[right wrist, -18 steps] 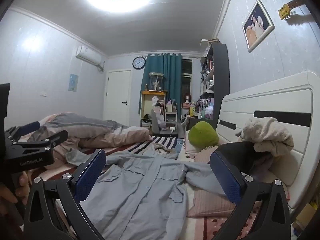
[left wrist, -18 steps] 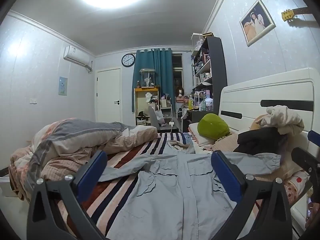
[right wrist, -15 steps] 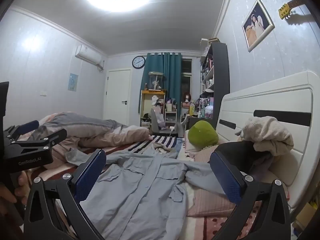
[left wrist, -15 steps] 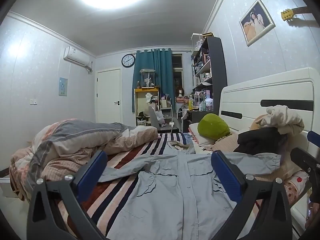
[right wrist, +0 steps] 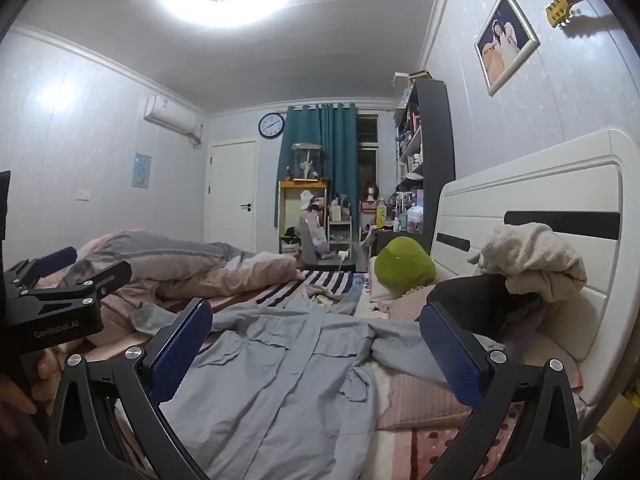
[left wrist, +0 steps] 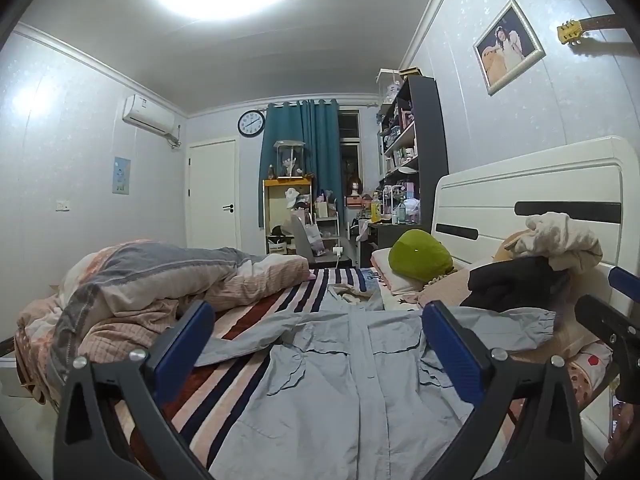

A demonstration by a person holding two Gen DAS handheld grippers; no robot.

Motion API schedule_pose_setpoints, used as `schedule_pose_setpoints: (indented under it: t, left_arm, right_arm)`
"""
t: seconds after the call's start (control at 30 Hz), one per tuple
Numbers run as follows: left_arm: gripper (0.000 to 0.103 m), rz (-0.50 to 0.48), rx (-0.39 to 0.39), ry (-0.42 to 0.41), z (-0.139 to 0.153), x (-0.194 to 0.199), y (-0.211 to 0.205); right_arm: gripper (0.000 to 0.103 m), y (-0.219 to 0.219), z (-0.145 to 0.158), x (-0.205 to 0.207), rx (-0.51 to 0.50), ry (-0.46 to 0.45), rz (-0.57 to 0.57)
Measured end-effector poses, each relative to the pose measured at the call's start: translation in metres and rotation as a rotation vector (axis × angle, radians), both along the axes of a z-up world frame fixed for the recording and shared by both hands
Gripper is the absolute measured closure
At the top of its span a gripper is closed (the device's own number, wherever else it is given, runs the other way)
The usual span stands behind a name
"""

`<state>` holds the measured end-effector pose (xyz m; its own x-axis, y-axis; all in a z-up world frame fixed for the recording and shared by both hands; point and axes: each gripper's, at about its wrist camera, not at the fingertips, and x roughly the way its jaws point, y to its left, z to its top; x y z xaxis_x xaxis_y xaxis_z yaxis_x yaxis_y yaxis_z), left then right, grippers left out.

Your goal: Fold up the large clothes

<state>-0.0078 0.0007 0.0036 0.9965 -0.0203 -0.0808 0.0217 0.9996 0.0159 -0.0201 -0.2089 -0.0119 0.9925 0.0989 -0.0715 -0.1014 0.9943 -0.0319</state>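
On the bed [left wrist: 256, 364] a large grey shirt [left wrist: 360, 380] lies front-up, collar at twelve o'clock, one sleeve at two reaching the dark clothes pile [left wrist: 516, 284]. The left claw [left wrist: 316, 344] and right claw [right wrist: 316, 344] hover wide open, empty. A grab there might snag the striped sheet or pillow too. At ten o'clock lies a bunched quilt [left wrist: 160, 276]; beyond, a cluttered bedroom.

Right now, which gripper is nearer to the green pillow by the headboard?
Right. The right gripper hovers open over the pale blue shirt on the headboard side, where the green pillow lies; the left gripper hovers farther out toward the bunched quilt.
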Motion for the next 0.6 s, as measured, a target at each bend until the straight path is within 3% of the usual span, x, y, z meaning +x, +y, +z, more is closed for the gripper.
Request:
schedule_pose_setpoints:
  t: [0.6]
  left_arm:
    - [0.001,-0.001,0.005,0.004,-0.001,-0.0012,-0.0035]
  right_arm:
    - [0.0,0.0074,-0.002,-0.0037,-0.002,0.005,0.007]
